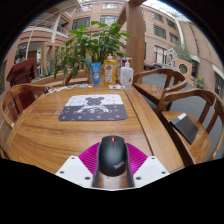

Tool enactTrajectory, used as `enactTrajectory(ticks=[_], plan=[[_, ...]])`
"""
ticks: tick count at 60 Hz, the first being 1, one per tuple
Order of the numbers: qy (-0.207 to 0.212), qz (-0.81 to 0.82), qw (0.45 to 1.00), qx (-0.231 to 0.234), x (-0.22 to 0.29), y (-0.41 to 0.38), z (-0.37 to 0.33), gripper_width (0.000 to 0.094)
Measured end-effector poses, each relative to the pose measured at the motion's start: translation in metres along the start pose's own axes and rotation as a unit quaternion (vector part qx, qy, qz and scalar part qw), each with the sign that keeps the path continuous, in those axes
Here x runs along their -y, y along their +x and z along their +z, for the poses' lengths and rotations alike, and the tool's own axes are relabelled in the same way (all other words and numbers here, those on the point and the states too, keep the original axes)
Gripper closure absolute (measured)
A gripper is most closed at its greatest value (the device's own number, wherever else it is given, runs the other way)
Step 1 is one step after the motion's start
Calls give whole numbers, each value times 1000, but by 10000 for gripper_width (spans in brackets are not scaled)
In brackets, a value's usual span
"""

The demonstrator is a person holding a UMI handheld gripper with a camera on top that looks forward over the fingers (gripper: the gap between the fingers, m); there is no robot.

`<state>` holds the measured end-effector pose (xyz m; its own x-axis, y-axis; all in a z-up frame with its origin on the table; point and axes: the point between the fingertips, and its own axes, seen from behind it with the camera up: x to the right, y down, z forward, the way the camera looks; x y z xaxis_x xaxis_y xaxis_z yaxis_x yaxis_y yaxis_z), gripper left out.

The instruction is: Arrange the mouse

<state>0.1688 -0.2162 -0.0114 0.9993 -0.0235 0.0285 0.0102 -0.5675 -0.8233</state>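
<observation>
On a wooden table (60, 135) beside large windows, a black computer mouse (112, 155) sits between the two fingers of a hand-held gripper (112, 168), its scroll wheel pointing ahead toward a mouse pad (93, 107). The magenta pads (89, 155) on the fingers' inner faces flank the mouse closely on both sides, and the fingers appear closed on its flanks, though the contact itself cannot be seen clearly. The mouse lies well short of the mouse pad, with bare tabletop between them.

The mouse pad, dark with a pale printed figure at its middle and a patterned border, lies flat near the middle of the table. Just beyond the mouse pad's far edge stand a blue can (96, 74), a yellowish bottle (109, 71) and a white pump bottle (126, 73), grouped close together. Behind those, farther from the mouse pad, a leafy green plant (92, 42) rises against the glass.

Wooden chairs ring the table: one (18, 102) to the left of the mouse pad, another (196, 122) to its right, with a dark flat object (186, 128) resting on the right-hand seat. A further chair (160, 85) stands beyond the mouse pad on the right. Through the windows behind the plant, brick buildings (160, 35) show in daylight.
</observation>
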Motion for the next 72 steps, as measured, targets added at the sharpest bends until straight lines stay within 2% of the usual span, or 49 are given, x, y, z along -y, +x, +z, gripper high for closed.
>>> enactTrajectory(ticks=[8,15,28,31,36,40,44,53,63,72], plan=[[-4,11,1000,-11,3,1,-1,590],[36,-1,999,-23,35,3,-26,588],[189,10,982,19,208,-21,-93,589],[209,16,977,30,243,-27,-90,591],[219,25,975,38,282,-36,-65,592],[206,31,977,38,288,-45,-25,593],[168,33,984,42,287,-57,21,593],[74,3,997,34,222,-73,116,592],[-13,8,999,37,153,-82,167,558],[-47,18,997,50,130,-87,176,467]])
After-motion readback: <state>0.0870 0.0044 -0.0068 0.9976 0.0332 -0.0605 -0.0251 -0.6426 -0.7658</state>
